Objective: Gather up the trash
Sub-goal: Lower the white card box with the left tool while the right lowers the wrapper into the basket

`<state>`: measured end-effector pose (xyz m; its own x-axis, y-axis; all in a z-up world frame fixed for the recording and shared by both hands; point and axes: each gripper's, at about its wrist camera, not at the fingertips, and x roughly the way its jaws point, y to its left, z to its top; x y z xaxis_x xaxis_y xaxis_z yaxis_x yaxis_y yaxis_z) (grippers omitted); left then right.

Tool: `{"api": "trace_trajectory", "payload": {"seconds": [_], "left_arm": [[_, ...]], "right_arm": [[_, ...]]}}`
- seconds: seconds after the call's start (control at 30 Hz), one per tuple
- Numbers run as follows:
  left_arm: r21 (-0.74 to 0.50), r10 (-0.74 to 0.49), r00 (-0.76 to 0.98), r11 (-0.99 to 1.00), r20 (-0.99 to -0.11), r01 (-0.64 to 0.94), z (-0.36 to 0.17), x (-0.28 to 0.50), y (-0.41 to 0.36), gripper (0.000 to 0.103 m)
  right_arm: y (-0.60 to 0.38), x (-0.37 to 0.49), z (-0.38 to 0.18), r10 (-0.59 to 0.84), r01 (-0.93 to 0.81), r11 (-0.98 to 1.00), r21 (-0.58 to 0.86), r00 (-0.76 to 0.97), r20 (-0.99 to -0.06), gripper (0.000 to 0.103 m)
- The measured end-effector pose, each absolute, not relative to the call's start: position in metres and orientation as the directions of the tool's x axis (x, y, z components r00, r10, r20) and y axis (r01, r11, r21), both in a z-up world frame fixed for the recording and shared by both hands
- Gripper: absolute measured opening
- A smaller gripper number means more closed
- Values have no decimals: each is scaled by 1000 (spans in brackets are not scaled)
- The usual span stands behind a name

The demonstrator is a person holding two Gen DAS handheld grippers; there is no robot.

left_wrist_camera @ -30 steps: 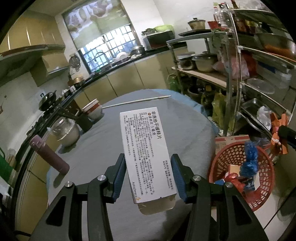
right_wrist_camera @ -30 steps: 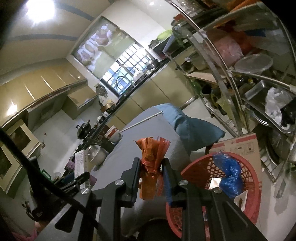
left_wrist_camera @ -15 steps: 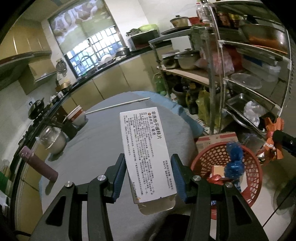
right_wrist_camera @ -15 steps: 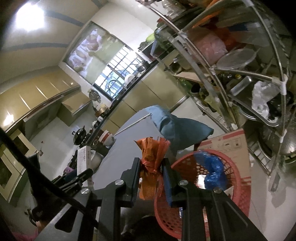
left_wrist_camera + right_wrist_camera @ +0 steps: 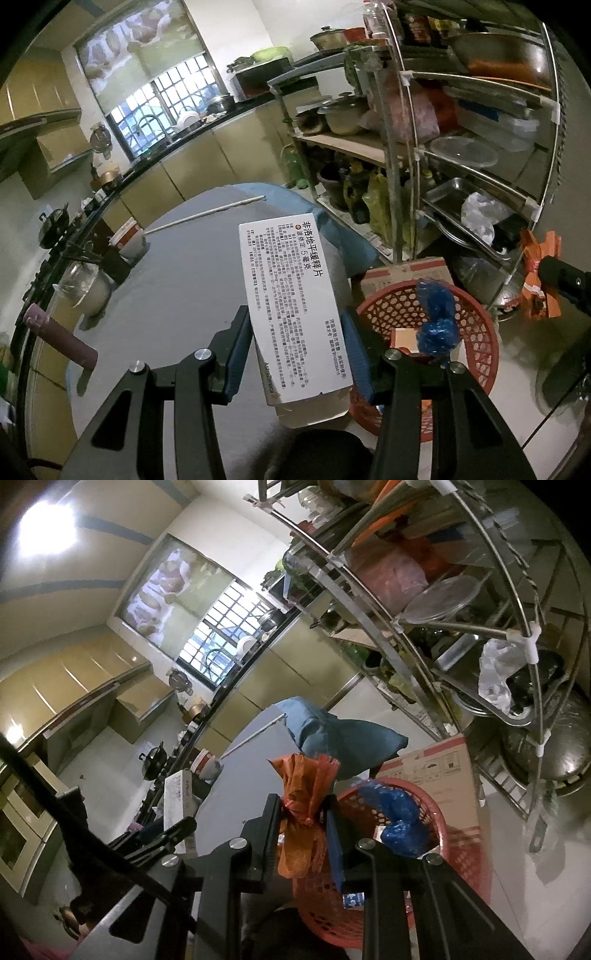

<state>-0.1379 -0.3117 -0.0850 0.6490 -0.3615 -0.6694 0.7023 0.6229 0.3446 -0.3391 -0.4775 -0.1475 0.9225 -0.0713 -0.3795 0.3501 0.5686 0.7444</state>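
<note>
Kitchen cabinets and a barred window stand behind our round grey table [image 5: 177, 295]. Our left gripper [image 5: 295, 350] tilts downward, pinching a white medicine box [image 5: 295, 310] by its long sides above the table's edge. Our right gripper [image 5: 304, 812] is pressed tight on a crumpled orange wrapper [image 5: 304, 808], beside the red basket [image 5: 465, 849] on the floor. That basket holds a blue bag [image 5: 397, 816] and other scraps. Only the left view shows the maroon bottle [image 5: 59, 336]; the right view shows the ceiling light [image 5: 46, 528].
</note>
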Motion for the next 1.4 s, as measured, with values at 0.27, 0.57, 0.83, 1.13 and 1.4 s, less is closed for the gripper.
{"api": "trace_trajectory", "payload": {"seconds": [0.27,0.57,0.83,1.13,1.4], "left_arm": [[336,-364,627,606,-689,721,-91,-143,-319,51],[309,-383,591,584,-710,750,-99,-149,-325,51],[256,-396,532,567,-749,783,-107,-148,-329,51],[199,-399,463,547,-791,813,-119,-148,-331,51],[133,-409,381,517,-829,845,-130,-148,-332,51]], "right_arm": [[-477,-343,-147,-76,350,566,746,924,-376,25],[-477,-345,-146,-78,355,566,744,922,-380,25],[-476,-344,-145,-73,367,565,739,914,-399,25],[-478,-342,-150,-68,388,555,735,902,-425,26],[-478,-337,-154,-62,398,552,733,896,-440,27]]}}
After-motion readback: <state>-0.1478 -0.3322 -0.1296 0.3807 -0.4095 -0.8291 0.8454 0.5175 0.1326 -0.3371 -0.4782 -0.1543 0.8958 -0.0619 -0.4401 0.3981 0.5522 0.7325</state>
